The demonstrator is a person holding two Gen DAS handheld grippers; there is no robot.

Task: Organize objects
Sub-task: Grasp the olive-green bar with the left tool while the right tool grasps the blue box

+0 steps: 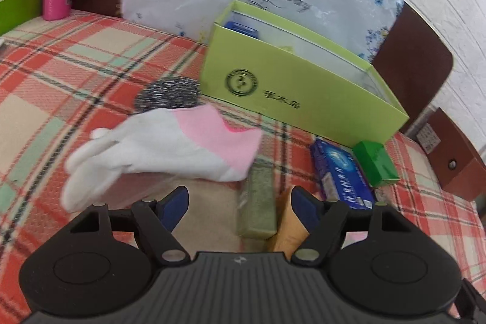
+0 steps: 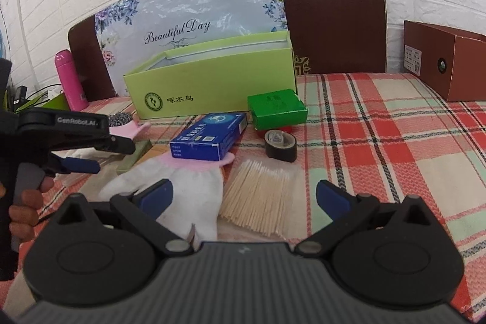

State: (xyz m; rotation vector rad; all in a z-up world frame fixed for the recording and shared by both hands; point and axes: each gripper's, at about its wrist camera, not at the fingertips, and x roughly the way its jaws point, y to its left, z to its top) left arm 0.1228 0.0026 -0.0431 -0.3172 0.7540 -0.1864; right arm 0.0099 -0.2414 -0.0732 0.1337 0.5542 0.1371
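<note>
My left gripper (image 1: 240, 207) is open above the plaid cloth, and its pads press on nothing. A green scouring block (image 1: 258, 202) and an orange piece (image 1: 288, 226) lie under its right finger. A white and pink glove (image 1: 164, 148) lies just ahead on the left, with a steel scourer (image 1: 168, 94) behind it. My right gripper (image 2: 244, 198) is open over a bundle of cotton swabs (image 2: 261, 196) and a second white glove (image 2: 170, 187). A blue box (image 2: 209, 135) rests on that glove's cuff. The left gripper (image 2: 103, 155) shows at the left edge.
An open light-green box (image 2: 212, 84) stands at the back, with a small green box (image 2: 276, 108) and a black tape roll (image 2: 281, 146) in front of it. A pink bottle (image 2: 70, 81) stands far left. A brown carton (image 2: 446, 66) sits far right.
</note>
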